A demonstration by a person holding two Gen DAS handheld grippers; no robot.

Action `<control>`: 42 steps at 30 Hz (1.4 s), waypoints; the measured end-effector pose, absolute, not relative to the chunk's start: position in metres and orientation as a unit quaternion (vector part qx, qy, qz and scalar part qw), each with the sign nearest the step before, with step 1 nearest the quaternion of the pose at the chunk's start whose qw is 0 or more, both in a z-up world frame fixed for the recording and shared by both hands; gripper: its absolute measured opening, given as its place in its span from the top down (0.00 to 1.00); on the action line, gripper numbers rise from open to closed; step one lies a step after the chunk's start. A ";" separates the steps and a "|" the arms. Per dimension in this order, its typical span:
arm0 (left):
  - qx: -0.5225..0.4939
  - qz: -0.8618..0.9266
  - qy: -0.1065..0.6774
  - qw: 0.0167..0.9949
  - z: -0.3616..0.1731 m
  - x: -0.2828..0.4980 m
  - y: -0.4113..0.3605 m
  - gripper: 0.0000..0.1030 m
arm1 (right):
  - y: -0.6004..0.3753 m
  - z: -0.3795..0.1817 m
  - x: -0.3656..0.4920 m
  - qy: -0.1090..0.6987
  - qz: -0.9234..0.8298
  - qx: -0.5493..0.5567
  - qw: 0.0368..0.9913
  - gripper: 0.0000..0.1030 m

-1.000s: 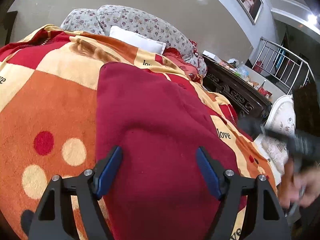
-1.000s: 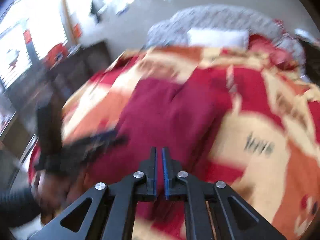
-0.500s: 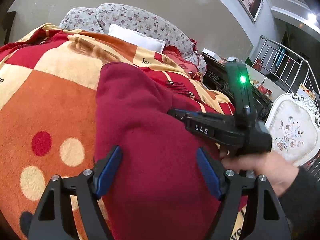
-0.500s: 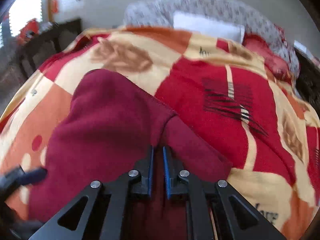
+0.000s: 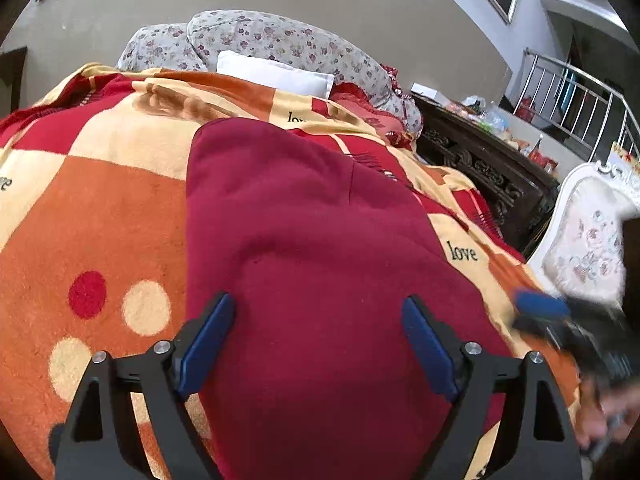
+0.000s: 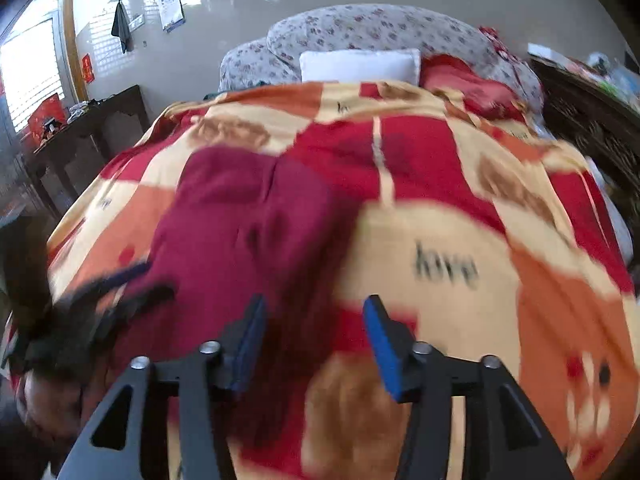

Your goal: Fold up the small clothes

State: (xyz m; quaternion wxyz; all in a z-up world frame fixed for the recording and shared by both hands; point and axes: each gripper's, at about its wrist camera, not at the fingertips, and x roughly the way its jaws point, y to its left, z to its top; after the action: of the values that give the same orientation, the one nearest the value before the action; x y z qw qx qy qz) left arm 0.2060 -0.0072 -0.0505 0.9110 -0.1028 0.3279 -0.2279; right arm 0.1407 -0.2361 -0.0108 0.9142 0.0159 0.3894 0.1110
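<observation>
The left gripper (image 5: 318,340) stands wide open, its blue pads spread to either side of the dark red garment (image 5: 312,264) and holding nothing; whether it touches the cloth or hangs just above it cannot be told. The right gripper (image 6: 314,334) is open too, less widely, with nothing between its pads; in the left wrist view it shows only as a blur at about 4 o'clock, out past the garment's right edge.

The risks, as judgements: the right wrist view is smeared, which suggests that hand is moving fast, and a fast closure could pinch the patterned fleece blanket (image 5: 100,216) along with the garment, dragging both and spoiling the fold; a thick, soft fabric may also slip from a shallow grip, or spring back open once let go; and a wide-open gripper closing on the middle of the cloth would bunch it rather than catch an edge.

The garment lies on the blanket atop the bed, filling the centre of the left wrist view from 12 to 6 o'clock, and sitting at about 9 o'clock from centre in the right wrist view (image 6: 244,232); it looks like a plush maroon fleece piece, already doubled into a rough rectangle, with a seam or fold line running near its far right; its top edge is rounded and thick; what sort of garment it is cannot be told.
</observation>
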 end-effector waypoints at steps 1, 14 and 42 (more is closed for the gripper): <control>-0.095 -0.225 0.329 0.912 -0.050 0.206 -0.010 0.13 | -0.238 -0.017 0.122 0.391 0.105 0.026 0.914 0.25; -0.068 -0.206 0.334 0.918 -0.051 0.205 -0.017 0.09 | -0.238 -0.066 0.080 0.395 0.077 0.052 0.914 0.22; 0.005 -0.035 0.335 0.941 -0.011 0.040 0.006 0.00 | -0.235 -0.044 0.032 0.307 0.081 0.044 0.947 0.22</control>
State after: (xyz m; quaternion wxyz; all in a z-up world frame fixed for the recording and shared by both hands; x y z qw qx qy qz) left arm 0.0402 0.0059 -0.0110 0.9415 0.0054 0.3352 -0.0350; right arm 0.0315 -0.2354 -0.0442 0.9472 0.0436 0.3074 0.0807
